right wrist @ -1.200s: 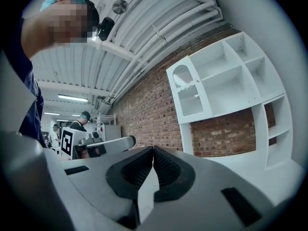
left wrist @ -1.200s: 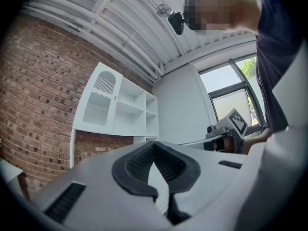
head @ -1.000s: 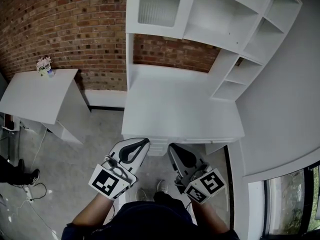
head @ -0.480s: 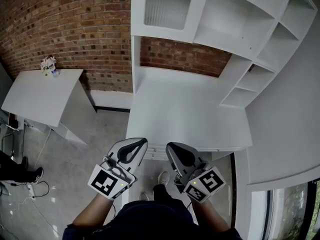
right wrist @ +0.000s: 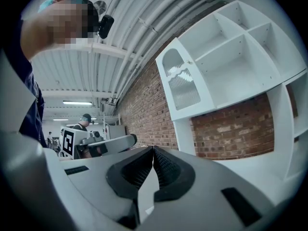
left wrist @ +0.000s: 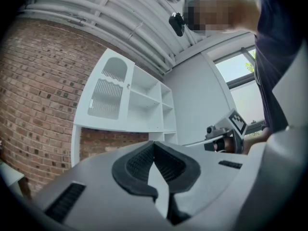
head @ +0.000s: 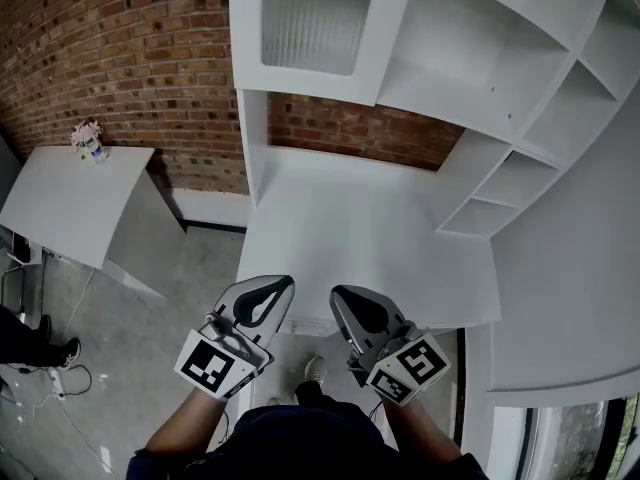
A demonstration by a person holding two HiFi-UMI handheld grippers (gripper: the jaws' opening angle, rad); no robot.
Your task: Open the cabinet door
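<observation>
The cabinet door [head: 310,23] is a white frame with a ribbed glass panel, closed, at the upper left of the white shelf unit. It also shows in the left gripper view [left wrist: 108,93] and the right gripper view [right wrist: 180,83], with a small knob [right wrist: 190,62] on its edge. My left gripper [head: 283,286] and right gripper [head: 338,294] hover side by side over the desk's near edge, well below and short of the door. Both are shut with nothing between the pads [left wrist: 166,162] [right wrist: 163,167].
A white desk top [head: 370,238] lies under the shelf unit, with open compartments [head: 480,48] right of the door. Behind is a brick wall [head: 120,58]. A low white table [head: 70,203] with a small flower pot [head: 88,138] stands at the left. A person [right wrist: 86,121] stands far off.
Both grippers have moved forward together towards the desk, and the shelf unit and its door now look closer and larger. The jaws stayed shut.
</observation>
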